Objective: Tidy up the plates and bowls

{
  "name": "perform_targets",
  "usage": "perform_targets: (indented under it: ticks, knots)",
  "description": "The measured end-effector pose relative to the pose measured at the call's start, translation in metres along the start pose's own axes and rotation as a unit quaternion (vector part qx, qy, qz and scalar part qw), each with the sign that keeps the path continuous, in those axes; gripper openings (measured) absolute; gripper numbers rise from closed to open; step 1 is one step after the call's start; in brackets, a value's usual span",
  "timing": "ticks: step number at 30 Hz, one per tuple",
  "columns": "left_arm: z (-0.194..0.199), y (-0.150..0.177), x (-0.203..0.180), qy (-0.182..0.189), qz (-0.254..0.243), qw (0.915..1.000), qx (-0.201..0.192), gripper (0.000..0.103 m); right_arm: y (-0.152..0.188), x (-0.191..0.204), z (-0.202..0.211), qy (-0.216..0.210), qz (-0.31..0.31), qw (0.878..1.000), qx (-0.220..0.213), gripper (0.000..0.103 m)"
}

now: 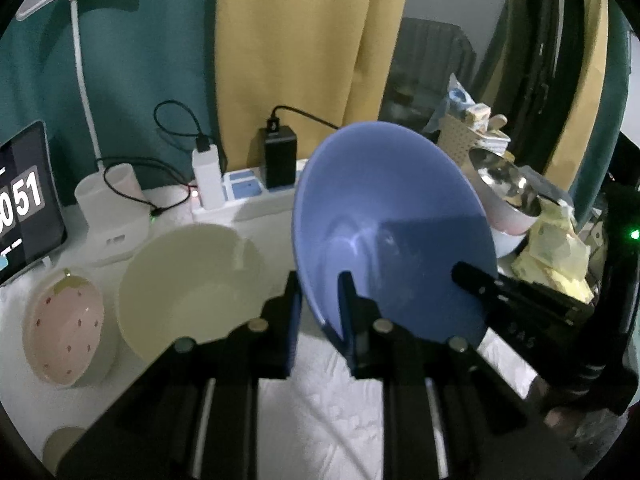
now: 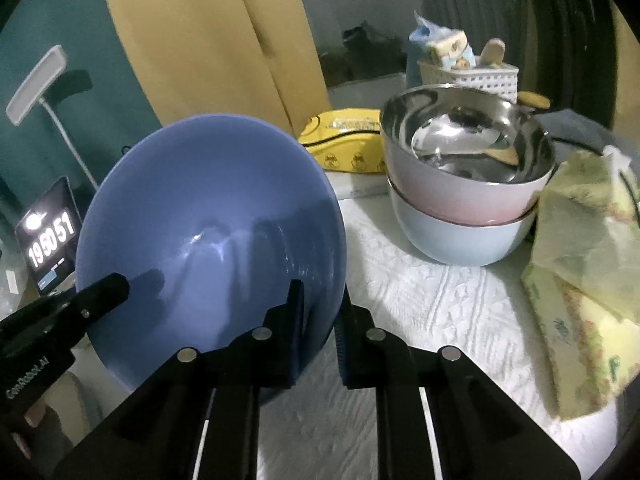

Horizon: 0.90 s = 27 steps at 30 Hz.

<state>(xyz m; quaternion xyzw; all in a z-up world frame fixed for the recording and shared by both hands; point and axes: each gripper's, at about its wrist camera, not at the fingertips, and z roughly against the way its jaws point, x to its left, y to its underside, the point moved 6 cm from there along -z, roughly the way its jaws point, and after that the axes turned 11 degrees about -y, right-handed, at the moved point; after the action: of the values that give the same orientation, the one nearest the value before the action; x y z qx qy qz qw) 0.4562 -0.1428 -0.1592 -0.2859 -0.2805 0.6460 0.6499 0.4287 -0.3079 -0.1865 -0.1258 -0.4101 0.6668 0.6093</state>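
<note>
2 grippers hold 1 blue bowl (image 1: pixel 394 216) tilted on edge above the white quilted table cover (image 2: pixel 420 300): the left gripper (image 1: pixel 320 300) is clamped on its left rim, the right gripper (image 2: pixel 320 312) is clamped on its right rim. Left of the bowl lie a cream bowl (image 1: pixel 188 280) and, further left, a pink strawberry dish (image 1: pixel 64 320). To the right stand 2 stacked bowls (image 2: pixel 460 200), pink on pale blue, the top 1 lined with steel. Far left, a tablet (image 2: pixel 50 240) shows a clock; a white lamp (image 1: pixel 86 92) rises behind.
</note>
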Motion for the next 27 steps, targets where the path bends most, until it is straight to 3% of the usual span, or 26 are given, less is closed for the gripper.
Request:
perform_targets:
  ticks: [27]
  knots:
    - [0.088,0.074,0.017,0.041,0.003,0.999,0.015,0.019,0.063,0.051,0.092,0.018,0.003,1.0,0.001,0.015]
